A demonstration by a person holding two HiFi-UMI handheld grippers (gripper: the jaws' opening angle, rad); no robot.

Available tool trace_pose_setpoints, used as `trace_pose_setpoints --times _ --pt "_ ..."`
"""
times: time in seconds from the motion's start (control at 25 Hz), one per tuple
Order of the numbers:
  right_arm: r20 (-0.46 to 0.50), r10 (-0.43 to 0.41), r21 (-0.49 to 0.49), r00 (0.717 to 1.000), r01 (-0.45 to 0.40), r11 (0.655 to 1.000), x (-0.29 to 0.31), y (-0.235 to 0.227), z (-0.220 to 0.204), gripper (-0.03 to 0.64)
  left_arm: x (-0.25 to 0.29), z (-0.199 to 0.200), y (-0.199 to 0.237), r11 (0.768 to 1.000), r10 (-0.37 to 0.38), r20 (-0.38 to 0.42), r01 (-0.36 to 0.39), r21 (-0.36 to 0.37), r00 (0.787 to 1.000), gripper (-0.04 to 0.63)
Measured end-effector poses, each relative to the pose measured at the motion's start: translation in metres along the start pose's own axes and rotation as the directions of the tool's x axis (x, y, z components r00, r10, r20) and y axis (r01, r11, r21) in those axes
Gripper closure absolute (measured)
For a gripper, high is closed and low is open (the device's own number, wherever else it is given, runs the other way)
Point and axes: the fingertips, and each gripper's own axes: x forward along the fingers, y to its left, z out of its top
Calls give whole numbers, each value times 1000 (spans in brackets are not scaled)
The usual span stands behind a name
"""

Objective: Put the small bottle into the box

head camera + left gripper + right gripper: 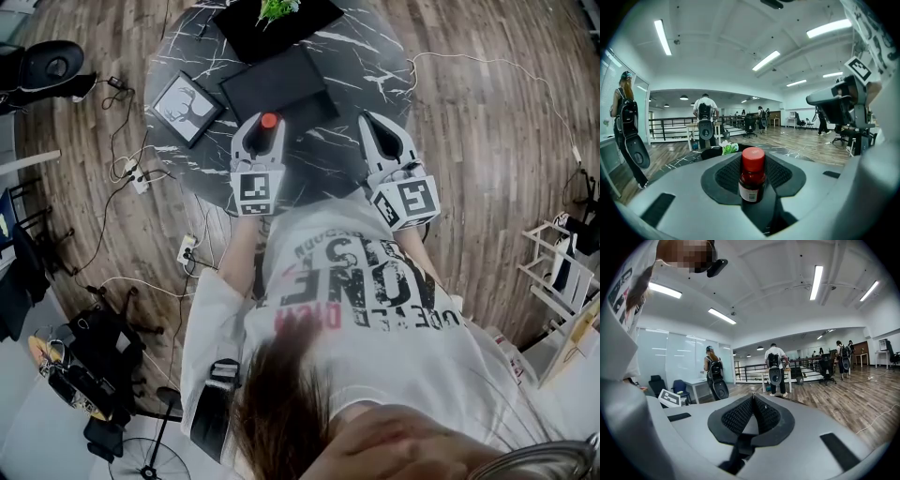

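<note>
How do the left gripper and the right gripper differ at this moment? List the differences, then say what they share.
The left gripper clamps an upright red-capped bottle; the right gripper holds nothing. The left gripper's jaws stand apart around the bottle; the right gripper's jaws meet at the tips. Both are grey and reach over the table.

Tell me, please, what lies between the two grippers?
Only bare marble table, as the head view shows. The left gripper grips the bottle; the right gripper is empty.
</note>
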Motion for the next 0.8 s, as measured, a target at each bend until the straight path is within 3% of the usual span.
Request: trace_pose_setpoints --times 0.8 --pt "-21 -4 -9 1000 4 1000 -1 -2 -5 614 14 -39 -2 1000 -14 -98 13 -10 995 457"
